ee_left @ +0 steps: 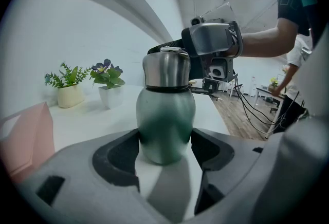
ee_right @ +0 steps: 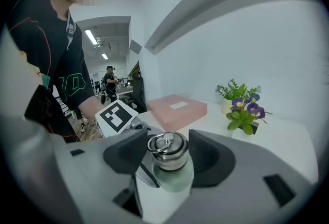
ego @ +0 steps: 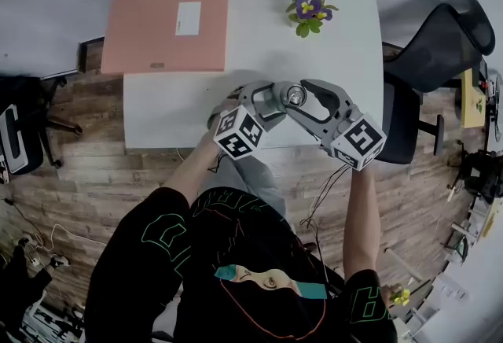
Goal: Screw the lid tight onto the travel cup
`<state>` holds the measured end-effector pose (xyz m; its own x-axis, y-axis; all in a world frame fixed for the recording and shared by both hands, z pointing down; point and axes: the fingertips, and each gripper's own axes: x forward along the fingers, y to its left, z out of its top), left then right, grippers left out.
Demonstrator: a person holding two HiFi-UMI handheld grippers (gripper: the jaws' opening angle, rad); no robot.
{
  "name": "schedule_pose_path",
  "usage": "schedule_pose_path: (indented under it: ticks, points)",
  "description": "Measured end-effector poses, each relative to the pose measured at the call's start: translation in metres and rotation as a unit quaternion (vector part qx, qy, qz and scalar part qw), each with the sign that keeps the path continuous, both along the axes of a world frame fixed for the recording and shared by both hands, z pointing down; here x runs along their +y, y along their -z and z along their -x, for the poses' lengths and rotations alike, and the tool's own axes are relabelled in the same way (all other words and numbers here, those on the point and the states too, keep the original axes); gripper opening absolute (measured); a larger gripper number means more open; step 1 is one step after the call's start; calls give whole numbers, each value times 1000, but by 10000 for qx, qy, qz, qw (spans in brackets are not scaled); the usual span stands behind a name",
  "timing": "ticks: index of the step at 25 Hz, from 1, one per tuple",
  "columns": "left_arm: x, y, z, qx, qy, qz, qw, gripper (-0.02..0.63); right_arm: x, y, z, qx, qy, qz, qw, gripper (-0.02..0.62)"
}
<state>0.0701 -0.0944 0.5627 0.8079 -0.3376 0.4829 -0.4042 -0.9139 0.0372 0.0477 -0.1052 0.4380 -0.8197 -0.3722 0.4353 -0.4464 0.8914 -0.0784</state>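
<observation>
The green-tinted metal travel cup [ee_left: 165,120] stands upright on the white table [ego: 346,42], near its front edge and close to me. Its round steel lid [ee_right: 167,147], with a ring on top, sits on the cup's neck.

My left gripper [ee_left: 165,149] comes in low. Its dark pads [ee_left: 119,153] are spread to the width of the cup's rounded body and pinch it on both sides, just above the base.

My right gripper [ee_right: 167,155] comes in from the opposite side and higher up. Its jaws are wide apart with the lid between them. One pad [ee_right: 128,152] sits against the lid's rim and the other is just beside it. I cannot tell whether they press.

Further back on the table lie a flat pink box [ego: 165,27] and a small potted plant with purple flowers [ego: 310,9].
</observation>
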Motion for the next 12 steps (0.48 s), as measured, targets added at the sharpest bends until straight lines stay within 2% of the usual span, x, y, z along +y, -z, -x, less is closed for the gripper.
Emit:
schedule_pose_path:
  ticks: [7, 12]
  points:
    - [1, 0, 0, -6, 12, -33, 10000, 328, 1, 0, -2, -40, -749, -210, 9970, 253]
    - [0, 0, 0, -5, 23, -42, 10000, 328, -1, -1, -5, -84, -1471, -308, 9886, 253]
